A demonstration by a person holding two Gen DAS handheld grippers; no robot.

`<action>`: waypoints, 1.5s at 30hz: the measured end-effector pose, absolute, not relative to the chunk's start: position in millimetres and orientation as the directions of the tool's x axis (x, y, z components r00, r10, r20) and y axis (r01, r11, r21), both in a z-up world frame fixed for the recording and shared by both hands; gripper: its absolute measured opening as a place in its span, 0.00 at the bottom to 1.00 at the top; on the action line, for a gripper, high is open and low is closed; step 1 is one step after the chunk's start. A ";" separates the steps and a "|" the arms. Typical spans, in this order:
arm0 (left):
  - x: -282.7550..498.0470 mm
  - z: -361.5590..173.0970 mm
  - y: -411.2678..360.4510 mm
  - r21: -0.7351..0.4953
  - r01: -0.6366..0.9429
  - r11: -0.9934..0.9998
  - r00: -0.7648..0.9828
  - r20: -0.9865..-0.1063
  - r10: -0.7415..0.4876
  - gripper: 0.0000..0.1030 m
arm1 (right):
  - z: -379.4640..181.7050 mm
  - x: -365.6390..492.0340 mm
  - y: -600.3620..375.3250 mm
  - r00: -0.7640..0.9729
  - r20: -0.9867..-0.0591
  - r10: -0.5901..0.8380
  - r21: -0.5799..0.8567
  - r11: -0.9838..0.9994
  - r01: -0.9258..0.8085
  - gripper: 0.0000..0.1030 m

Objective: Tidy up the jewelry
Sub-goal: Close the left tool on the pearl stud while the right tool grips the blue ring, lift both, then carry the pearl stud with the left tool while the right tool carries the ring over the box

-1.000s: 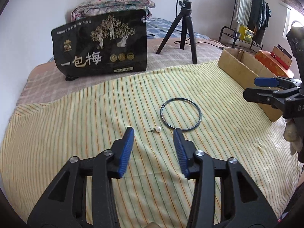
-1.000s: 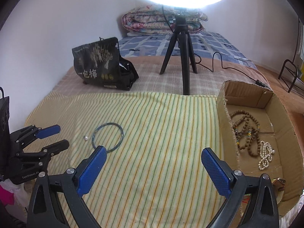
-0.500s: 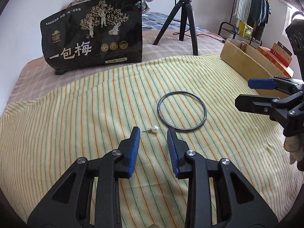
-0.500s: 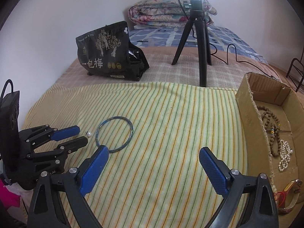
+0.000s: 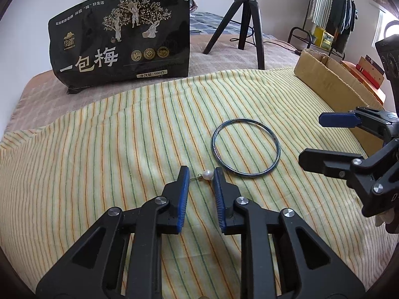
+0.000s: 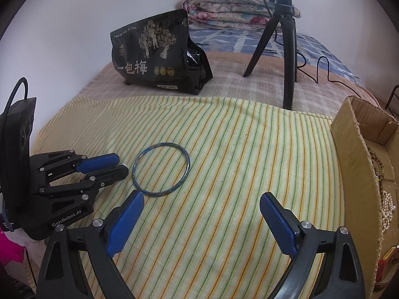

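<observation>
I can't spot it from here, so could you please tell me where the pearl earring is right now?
In the left wrist view, the pearl earring lies on the striped cloth between the tips of the left tongs, just left of the blue bangle.

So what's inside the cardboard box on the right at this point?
In the right wrist view, the cardboard box holds a brown bead strand, a white pearl strand and a red-strapped piece at the near corner. Its near wall hides the rest of the floor.
</observation>
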State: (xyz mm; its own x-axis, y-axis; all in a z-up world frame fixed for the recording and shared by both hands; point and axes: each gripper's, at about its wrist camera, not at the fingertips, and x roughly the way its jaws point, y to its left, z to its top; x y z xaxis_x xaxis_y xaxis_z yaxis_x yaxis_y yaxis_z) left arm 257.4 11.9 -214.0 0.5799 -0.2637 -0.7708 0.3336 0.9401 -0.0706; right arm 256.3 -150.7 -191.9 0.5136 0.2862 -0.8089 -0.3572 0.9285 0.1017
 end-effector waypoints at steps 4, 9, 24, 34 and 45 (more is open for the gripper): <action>260.3 -214.2 13.5 -0.061 0.321 0.945 0.583 -0.774 -0.248 0.17 | -197.2 259.2 -146.4 0.500 -0.816 0.290 0.105 0.925 -0.366 0.92; 264.8 -213.6 27.5 -0.064 0.277 0.959 0.593 -0.773 -0.223 0.17 | -203.7 264.5 -139.8 0.482 -0.823 0.301 0.118 0.920 -0.373 0.93; 269.3 -214.2 54.9 -0.107 0.221 0.969 0.598 -0.770 -0.222 0.17 | -217.7 285.4 -96.2 0.468 -0.838 0.281 0.061 0.900 -0.432 1.00; 267.6 -212.6 55.3 -0.103 0.216 0.971 0.604 -0.767 -0.216 0.17 | -217.1 289.4 -88.2 0.488 -0.836 0.251 0.004 0.892 -0.451 0.72; 255.0 -198.0 55.4 -0.078 0.212 0.974 0.619 -0.760 -0.196 0.17 | -203.3 280.1 -100.1 0.491 -0.829 0.266 0.030 0.899 -0.436 0.71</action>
